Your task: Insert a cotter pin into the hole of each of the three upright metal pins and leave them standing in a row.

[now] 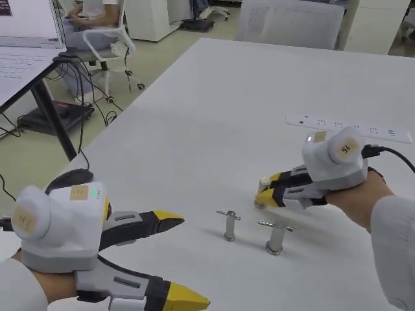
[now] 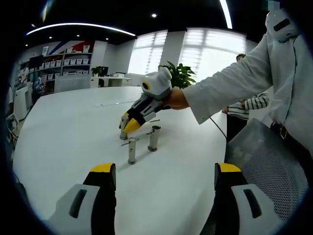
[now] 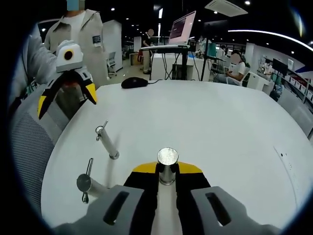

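Your right gripper [image 1: 262, 196], at 4 o'clock in the head view, is clamped on an upright metal pin [image 3: 167, 157] standing on the white table [image 1: 214, 116]. Near it stand the left pin [image 1: 229, 228], at its 7 o'clock, and the right pin [image 1: 275, 241], at its 6 o'clock. Each carries a cotter pin. Your left gripper [image 1: 191, 261], at 7 o'clock, has its jaws spread wide with nothing between them.

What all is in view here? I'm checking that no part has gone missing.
Metal pins: three, silver; two upright mid-table, third pin upright in the right gripper.
Cotter pins: two, silver, one through each mid-table pin.
Power strip: one, white, table's far right.
Mouse: one, black, table's left edge.
Laptop: one, pale, side desk.
Table: one, white.
Left gripper: white, black, yellow; open.
Right gripper: same colours; shut on third pin.
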